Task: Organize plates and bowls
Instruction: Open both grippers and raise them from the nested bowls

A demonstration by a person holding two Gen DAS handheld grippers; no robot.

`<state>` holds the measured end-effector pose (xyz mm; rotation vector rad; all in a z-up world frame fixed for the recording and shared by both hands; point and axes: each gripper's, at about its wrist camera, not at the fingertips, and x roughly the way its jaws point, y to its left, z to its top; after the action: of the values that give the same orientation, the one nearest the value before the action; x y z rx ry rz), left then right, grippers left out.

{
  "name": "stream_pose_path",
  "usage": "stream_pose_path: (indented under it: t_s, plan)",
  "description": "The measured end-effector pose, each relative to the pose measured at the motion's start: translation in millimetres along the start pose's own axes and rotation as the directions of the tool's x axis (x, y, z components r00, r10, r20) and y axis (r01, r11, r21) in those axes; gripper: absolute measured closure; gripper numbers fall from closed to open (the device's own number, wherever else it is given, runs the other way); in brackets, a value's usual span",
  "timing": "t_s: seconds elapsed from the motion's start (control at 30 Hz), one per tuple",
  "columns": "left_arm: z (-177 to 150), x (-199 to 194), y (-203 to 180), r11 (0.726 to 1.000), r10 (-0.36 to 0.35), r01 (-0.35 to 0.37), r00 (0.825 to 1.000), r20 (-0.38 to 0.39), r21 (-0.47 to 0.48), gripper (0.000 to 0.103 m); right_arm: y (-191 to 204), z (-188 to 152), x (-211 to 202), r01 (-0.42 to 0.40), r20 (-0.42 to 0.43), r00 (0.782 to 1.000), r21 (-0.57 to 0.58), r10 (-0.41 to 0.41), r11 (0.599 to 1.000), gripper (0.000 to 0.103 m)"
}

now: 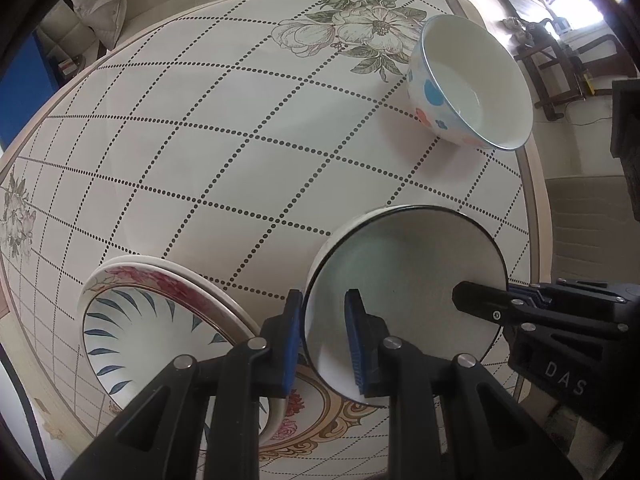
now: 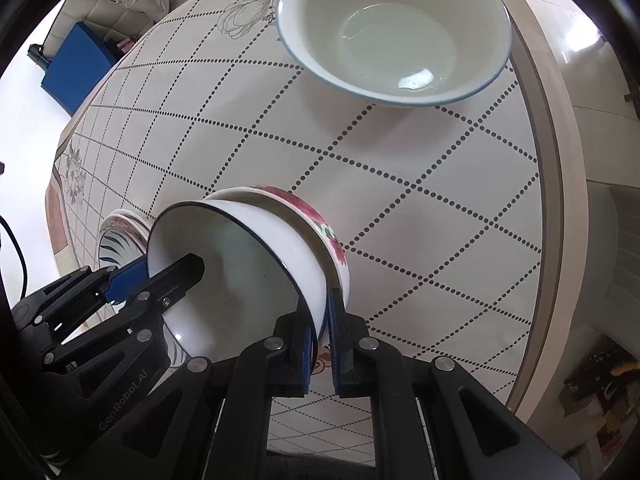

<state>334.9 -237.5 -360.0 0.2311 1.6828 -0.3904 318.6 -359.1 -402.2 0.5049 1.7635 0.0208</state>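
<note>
Bowls sit on a round counter w/ a dotted-grid cloth and flower prints. Going big to small:

Biggest is the white bowl w/ a blue rim and colored spots on its outside, at the far side near the counter edge. It's upright and has nothing in it, just shiny glare at the bottom. It stands well apart from the others.

Next, the bowl w/ blue leaf marks inside and a pink flower band. It sits at the near side, nested in another bowl; only a 2nd rim shows under it. Nothing else inside.

Then the white bowl w/ a dark rim, nested in a pink-flowered bowl. White one has no food in it. Can't tell if the pair touches the counter.

Left tongs are narrow, pinching the white bowl's rim: one finger outside, one inside. Right tongs are nearly shut, clamped on the opposite rim. In the right wrist view they seem to grip both nested rims.
</note>
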Motion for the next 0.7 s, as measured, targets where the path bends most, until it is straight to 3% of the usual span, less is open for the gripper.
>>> stream_pose_path:
  t_s: [0.23, 0.4, 0.7]
  plan:
    - [-13.2, 3.6, 2.1, 1.0, -0.006, 0.006, 1.0, 0.0, 0.006, 0.084, -3.6, -1.8, -1.5, -0.028, -0.019, 0.999, 0.023, 0.029, 0.999, 0.09]
    - [-15.5, 2.6, 1.8, 1.0, -0.014, 0.014, 1.0, 0.008, 0.002, 0.084, -4.4, -5.4, -1.9, 0.011, -0.02, 1.0, 0.003, -0.011, 1.0, 0.093]
    - [-14.1, 1.0, -2.8, 1.0, -0.004, 0.004, 1.0, 0.015, -0.009, 0.084, -11.7, -10.7, -4.4, -0.017, 0.016, 1.0, -0.005, 0.017, 1.0, 0.094]
